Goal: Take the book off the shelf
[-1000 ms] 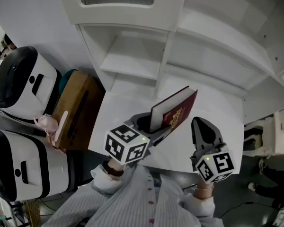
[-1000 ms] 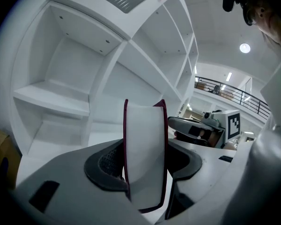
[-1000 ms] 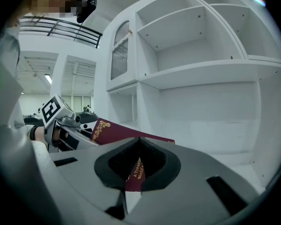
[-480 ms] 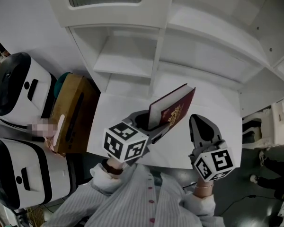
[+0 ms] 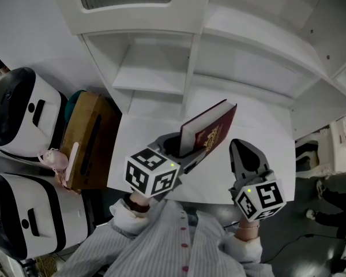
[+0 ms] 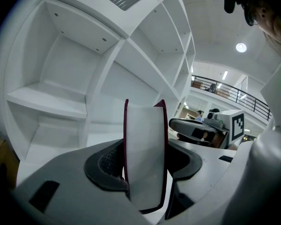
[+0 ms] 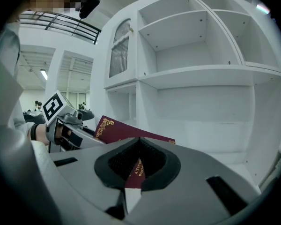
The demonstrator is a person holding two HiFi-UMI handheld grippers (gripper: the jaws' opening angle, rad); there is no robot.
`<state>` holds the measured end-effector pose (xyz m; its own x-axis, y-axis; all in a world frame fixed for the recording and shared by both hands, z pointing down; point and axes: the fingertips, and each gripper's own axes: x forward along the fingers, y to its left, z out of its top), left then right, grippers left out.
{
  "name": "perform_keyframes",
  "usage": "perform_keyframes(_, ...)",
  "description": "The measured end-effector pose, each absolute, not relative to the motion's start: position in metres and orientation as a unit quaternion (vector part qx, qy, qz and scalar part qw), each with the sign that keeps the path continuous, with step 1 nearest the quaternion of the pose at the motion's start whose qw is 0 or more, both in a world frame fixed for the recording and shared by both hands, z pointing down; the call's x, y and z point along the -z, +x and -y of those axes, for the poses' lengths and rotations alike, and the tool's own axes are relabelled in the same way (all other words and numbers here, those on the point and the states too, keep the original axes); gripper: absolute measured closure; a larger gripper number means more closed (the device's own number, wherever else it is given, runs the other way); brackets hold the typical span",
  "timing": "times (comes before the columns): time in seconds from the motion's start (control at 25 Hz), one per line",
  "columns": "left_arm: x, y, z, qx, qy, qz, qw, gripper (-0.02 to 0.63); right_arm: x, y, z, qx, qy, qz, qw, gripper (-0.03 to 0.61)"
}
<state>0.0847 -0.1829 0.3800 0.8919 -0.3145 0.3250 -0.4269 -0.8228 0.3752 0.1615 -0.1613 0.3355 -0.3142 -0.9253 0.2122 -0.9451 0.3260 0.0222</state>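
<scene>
A maroon book (image 5: pixel 212 133) with gold ornament stands tilted above the white tabletop (image 5: pixel 265 137), in front of the empty white shelf unit (image 5: pixel 187 68). My left gripper (image 5: pixel 181 149) is shut on its lower end. In the left gripper view the book (image 6: pixel 145 144) shows its white page edge between the two pads of the left gripper (image 6: pixel 145 165). My right gripper (image 5: pixel 244 150) hangs just right of the book with its jaws together and nothing in them. In the right gripper view the book (image 7: pixel 124 131) lies beyond the right gripper (image 7: pixel 138 165), with the left gripper (image 7: pixel 68 124) at the left.
A brown cardboard box (image 5: pixel 89 134) stands left of the table. Two white and black machines (image 5: pixel 23 105) (image 5: pixel 20 212) stand further left. The shelf compartments (image 7: pixel 196 74) hold nothing that I can see. The floor drops away at the table's right edge (image 5: pixel 293 154).
The head view has shifted slightly. The left gripper still holds the book in the same tilt, and the right gripper keeps its place beside it.
</scene>
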Motion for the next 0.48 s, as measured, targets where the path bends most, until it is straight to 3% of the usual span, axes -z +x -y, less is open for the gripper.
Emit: perform_keyframes(0.48,-0.3809,0.0832,0.1866,-0.127,0.946,0.200,0.223,0.374,-0.3351,0.1638,0.1649,-0.054,0.581,0.807,0.091,0.565)
